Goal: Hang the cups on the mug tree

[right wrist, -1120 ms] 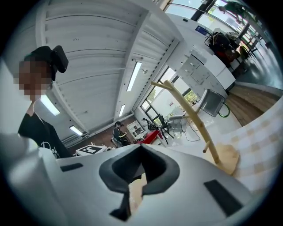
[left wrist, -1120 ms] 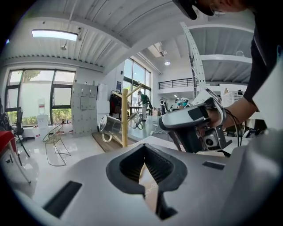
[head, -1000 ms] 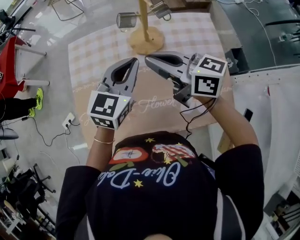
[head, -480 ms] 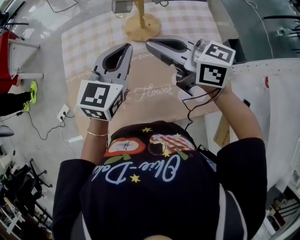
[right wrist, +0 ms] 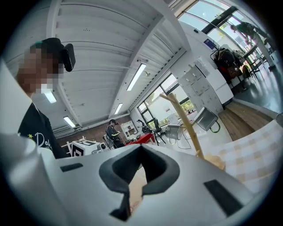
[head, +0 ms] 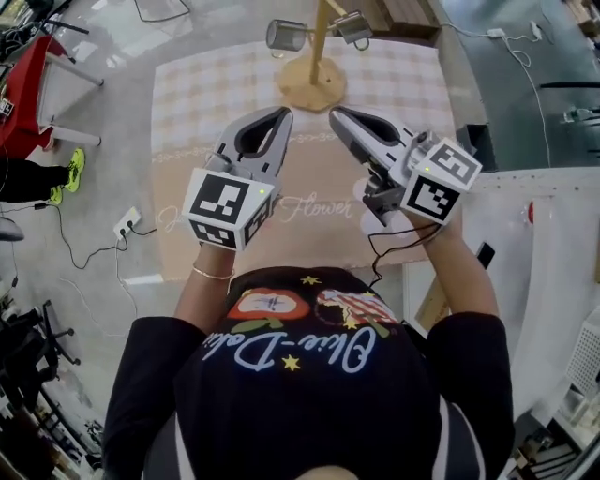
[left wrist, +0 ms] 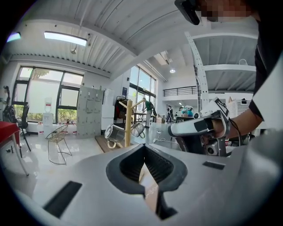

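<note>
Head view: cups [head: 286, 36] beyond right claw [head: 335, 112]

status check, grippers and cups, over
Left gripper shut, empty. Right gripper shut, empty. Two cups hang on mug tree. Nothing between grippers and tree.

Left tongs [head: 279, 115] closed, empty, right tongs [head: 337, 114] closed, empty, tips angled together

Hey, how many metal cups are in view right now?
2. One shiny metal cup hangs left of the wooden mug tree pole in the head view; the second metal cup hangs right of it. None looks hidden.
</note>
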Demonstrator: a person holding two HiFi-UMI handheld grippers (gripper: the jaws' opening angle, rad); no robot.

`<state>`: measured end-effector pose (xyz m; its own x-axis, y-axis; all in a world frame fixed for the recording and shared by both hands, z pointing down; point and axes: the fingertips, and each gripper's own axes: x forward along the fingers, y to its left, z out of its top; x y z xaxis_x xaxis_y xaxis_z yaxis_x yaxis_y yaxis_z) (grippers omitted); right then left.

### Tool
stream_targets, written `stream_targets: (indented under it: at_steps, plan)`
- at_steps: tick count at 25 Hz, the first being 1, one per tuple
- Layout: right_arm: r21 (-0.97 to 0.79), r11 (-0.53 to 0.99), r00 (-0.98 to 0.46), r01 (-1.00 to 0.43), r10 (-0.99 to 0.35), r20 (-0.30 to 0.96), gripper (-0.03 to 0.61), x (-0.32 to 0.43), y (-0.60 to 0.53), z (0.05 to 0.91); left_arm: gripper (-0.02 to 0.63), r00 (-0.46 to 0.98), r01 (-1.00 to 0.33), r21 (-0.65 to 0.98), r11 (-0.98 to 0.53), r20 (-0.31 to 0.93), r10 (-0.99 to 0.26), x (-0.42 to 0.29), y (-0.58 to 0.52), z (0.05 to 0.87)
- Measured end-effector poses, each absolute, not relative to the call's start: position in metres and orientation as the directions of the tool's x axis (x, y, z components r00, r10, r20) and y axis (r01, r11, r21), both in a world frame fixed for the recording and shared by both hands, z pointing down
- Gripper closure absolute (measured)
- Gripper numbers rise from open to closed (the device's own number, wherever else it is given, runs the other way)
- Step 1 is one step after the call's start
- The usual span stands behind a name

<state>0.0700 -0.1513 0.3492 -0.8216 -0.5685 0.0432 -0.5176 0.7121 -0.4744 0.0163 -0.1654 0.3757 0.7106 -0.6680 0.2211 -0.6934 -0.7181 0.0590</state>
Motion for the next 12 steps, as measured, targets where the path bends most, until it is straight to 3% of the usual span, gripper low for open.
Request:
stream_targets:
  at_steps: [12]
  plan:
    - [-0.432, 0.761, -0.84, -0.485, -0.542, -0.012, 0.571, 0.077, -0.125, 0.349, 0.606, 0.61, -0.784, 0.054, -0.618, 0.246, -0.753, -0.002, -0.128, 0.371]
